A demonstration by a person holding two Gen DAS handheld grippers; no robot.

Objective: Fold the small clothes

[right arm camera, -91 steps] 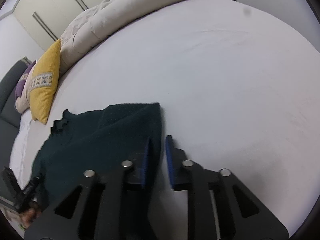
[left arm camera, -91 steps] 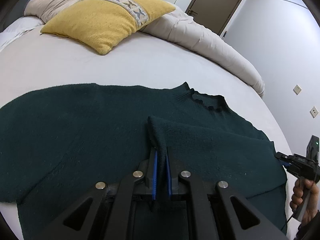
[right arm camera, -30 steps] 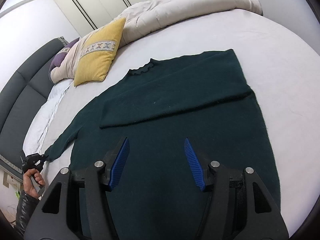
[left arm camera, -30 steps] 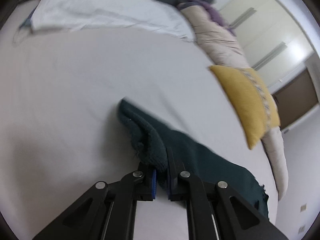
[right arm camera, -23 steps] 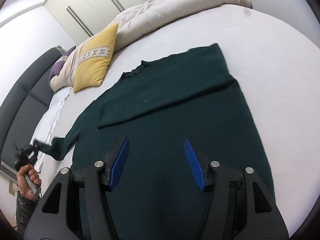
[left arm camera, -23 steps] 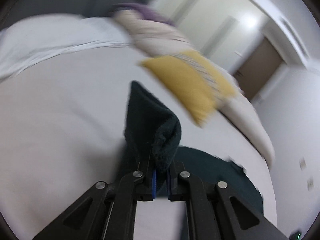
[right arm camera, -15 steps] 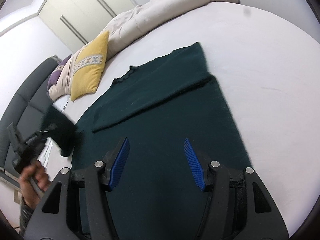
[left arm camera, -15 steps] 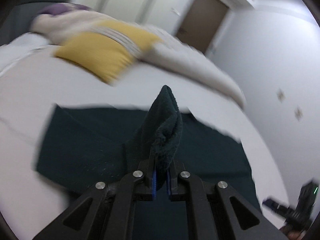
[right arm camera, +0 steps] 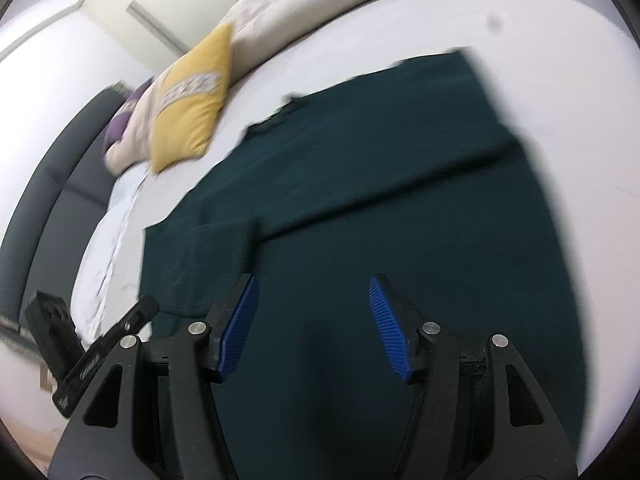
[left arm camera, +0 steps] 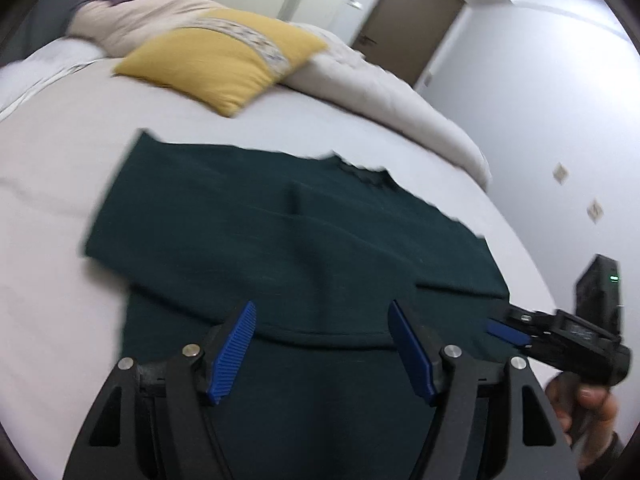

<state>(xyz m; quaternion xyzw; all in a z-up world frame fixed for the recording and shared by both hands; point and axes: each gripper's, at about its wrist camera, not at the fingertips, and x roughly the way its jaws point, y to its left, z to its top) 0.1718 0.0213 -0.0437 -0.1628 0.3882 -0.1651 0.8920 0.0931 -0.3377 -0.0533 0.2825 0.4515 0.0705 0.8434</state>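
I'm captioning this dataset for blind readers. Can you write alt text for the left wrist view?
The open left gripper hovers over a dark green sweater lying flat on a white bed, both sleeves folded across its body. A yellow pillow sits behind it; the right gripper is at the right edge.

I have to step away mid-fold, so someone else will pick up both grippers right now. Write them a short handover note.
Left gripper: open, empty, above the sweater's lower half.
Right gripper: open, empty, also over the lower half.
The dark green knit sweater lies flat on the white bed sheet, neckline toward the yellow cushion.
Done: both sleeves are folded in across the chest.
Left: probably fold the hem up toward the neckline, then tidy the edges.
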